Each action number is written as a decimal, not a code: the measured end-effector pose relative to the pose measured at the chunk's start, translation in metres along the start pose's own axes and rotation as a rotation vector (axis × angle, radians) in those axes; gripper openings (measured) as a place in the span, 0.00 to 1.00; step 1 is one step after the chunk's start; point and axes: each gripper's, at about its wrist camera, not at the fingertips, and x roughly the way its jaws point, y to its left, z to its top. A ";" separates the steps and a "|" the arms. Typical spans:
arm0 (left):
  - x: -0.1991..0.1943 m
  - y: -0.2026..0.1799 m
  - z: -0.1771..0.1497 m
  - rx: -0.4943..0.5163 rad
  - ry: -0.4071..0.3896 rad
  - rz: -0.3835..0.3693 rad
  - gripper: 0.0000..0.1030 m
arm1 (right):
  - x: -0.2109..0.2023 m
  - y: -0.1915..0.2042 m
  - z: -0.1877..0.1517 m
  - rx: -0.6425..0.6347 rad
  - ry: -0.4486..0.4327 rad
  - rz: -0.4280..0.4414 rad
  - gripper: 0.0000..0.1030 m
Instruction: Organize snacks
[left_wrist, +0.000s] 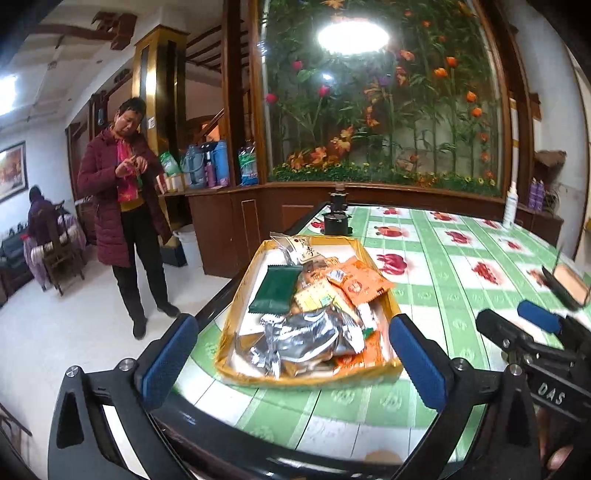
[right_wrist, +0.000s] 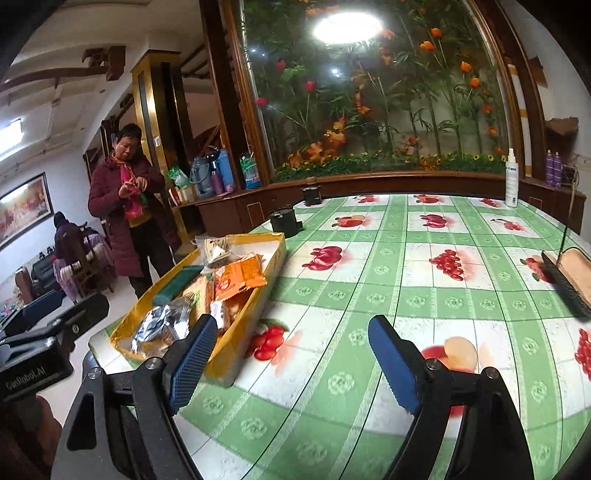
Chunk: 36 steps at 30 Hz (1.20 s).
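Note:
A shallow yellow cardboard tray sits near the table's left edge, full of snack packets: a dark green packet, orange packets and crumpled silver foil packets. My left gripper is open and empty, its blue pads on either side of the tray's near end, above the table. In the right wrist view the tray lies to the left. My right gripper is open and empty over the tablecloth, just right of the tray.
The table has a green checked fruit-print cloth. Two black round holders stand at its far left edge, a white spray bottle at the far right, a brush at the right. A woman stands on the floor to the left.

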 end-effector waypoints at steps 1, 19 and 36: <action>-0.003 0.000 -0.003 0.005 0.000 0.007 1.00 | -0.003 0.003 -0.001 -0.003 0.004 -0.006 0.85; -0.018 0.004 -0.037 -0.012 0.027 -0.018 1.00 | -0.064 0.068 -0.010 -0.170 -0.083 -0.008 0.88; -0.010 0.013 -0.043 -0.052 0.043 0.010 1.00 | -0.056 0.068 -0.012 -0.152 -0.053 -0.007 0.90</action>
